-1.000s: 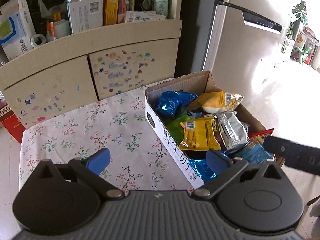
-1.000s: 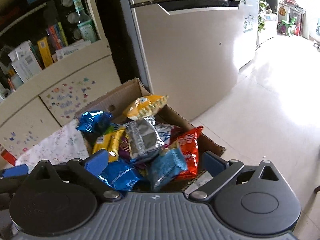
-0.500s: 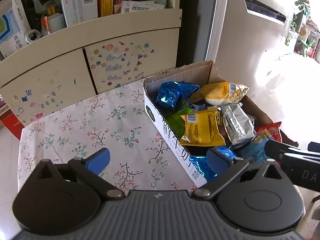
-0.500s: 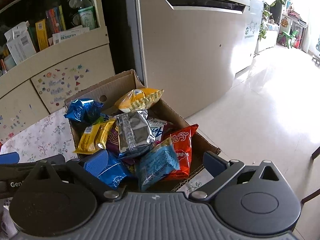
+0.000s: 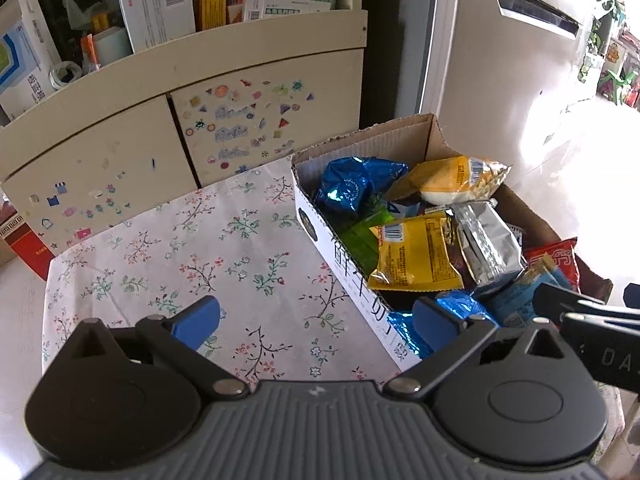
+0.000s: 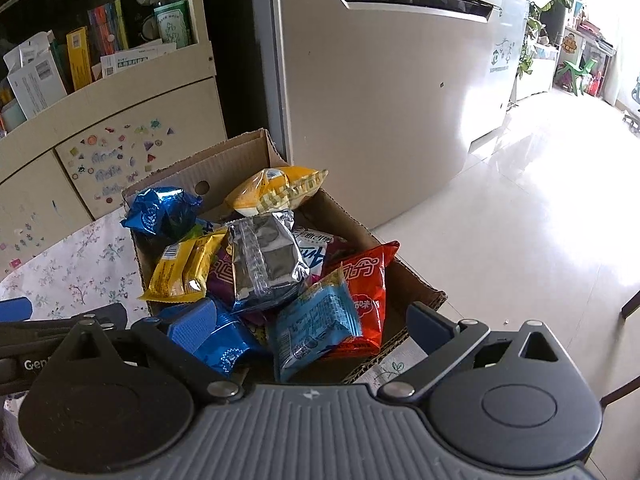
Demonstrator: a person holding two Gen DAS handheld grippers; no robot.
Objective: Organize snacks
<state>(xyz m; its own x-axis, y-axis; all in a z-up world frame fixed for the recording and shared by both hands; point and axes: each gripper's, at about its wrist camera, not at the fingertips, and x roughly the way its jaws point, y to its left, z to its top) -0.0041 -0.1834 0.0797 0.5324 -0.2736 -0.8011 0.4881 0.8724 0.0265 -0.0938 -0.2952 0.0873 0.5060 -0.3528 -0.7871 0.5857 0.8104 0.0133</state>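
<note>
Compared with the view one second earlier, both cameras sit closer to the table and the cardboard box, and the box fills more of the right wrist view. No packet has left the box in that interval. Judgement: the sorting has not started; the approach phase is under way.

Left side: the left gripper hangs over the bare floral tablecloth near the table's front edge, jaws spread wide, nothing between them. Its right fingertip overlaps the box's near left corner in the picture; contact cannot be confirmed. The tablecloth left of the box carries no snacks.

Right side: the cardboard box occupies the table's right edge. Contents, left to right in the right wrist view:
- dark blue foil packet, far left corner;
- yellow packet, along the left wall;
- silver foil packet, centre, on top of the pile;
- pale yellow packet, against the far wall;
- light blue packet, near edge, propped upright;
- red packet, just beside the light blue one.

The right gripper is poised at the box's near edge, jaws released and empty, the light blue packet lying between the fingertips in the picture.
</note>
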